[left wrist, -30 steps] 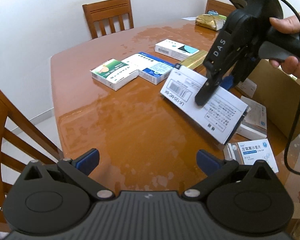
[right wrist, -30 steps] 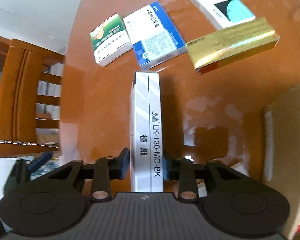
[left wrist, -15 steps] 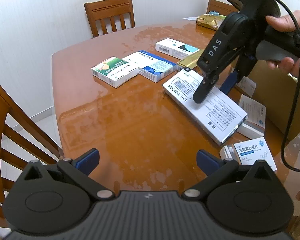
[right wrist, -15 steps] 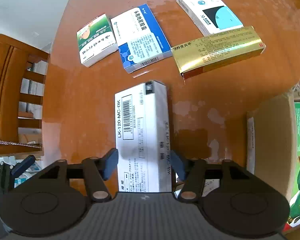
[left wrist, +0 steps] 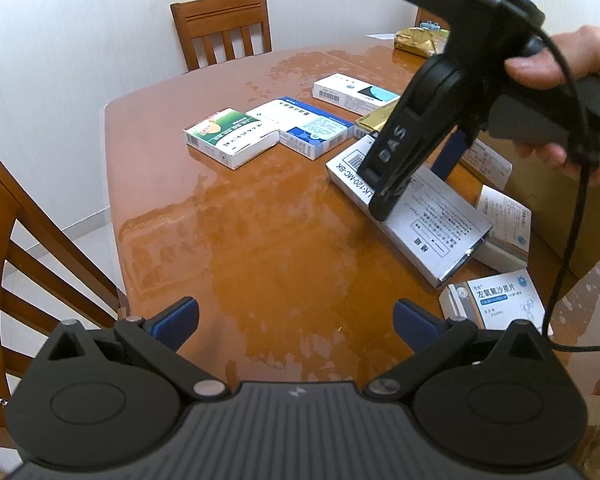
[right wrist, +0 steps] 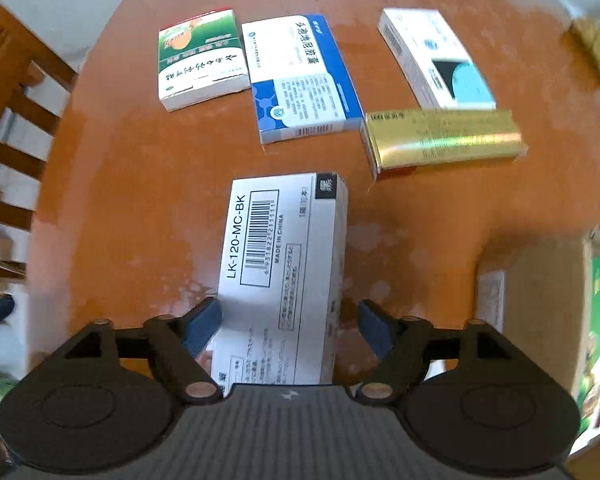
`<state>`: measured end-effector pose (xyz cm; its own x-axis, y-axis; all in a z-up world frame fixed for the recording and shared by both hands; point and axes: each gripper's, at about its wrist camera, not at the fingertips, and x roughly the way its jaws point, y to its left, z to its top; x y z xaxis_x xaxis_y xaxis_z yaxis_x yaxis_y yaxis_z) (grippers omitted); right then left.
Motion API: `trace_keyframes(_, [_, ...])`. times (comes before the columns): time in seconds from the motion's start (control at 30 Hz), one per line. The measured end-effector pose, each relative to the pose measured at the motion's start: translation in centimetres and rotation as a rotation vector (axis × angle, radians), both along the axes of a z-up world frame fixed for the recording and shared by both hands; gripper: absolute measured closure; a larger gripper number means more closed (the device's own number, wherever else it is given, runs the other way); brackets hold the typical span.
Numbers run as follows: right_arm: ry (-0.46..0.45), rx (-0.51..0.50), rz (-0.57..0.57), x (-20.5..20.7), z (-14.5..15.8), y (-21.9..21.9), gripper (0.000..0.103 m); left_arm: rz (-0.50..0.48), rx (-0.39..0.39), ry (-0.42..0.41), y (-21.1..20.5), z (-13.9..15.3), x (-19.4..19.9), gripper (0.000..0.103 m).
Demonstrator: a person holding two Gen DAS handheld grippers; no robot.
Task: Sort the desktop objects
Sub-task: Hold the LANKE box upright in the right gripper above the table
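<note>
Lying flat on table now, no longer edge-up in the jaws: long white box, set down below the medicine-box row. Right gripper opening, pads clear of box sides, so released and placed. Left gripper spread, empty. Cardboard box close right; gold box ahead.

The wooden table is glossy orange-brown with pale blotches. On it, the long box is white with a black barcode and black lettering. Beyond that box lie a green-and-white box, a blue-and-white box, a shiny gold box and a white box with a black-and-turquoise patch.
</note>
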<state>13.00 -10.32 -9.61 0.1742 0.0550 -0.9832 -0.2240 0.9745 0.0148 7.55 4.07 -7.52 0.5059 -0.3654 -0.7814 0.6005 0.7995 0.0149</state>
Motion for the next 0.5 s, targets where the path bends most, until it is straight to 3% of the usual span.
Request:
trace_keyframes(0.2, [-0.014, -0.069, 0.033, -0.2, 0.1, 2.2, 0.019, 0.01, -0.008, 0.01, 0.5, -0.3, -0.5, 0.0])
trace_keyframes(0.33, [-0.041, -0.171, 0.053, -0.2, -0.1, 3.7, 0.019, 0.015, -0.018, 0.012, 0.8, -0.3, -0.7, 0.0])
trace_keyframes(0.4, [-0.058, -0.213, 0.086, -0.3, -0.1, 4.3, 0.027, 0.018, -0.023, 0.009, 1.1, -0.2, -0.8, 0.0])
trace_keyframes(0.5, [-0.059, -0.218, 0.105, -0.4, 0.1, 4.5, 0.029, 0.026, -0.032, 0.003, 1.5, 0.0, -1.0, 0.0])
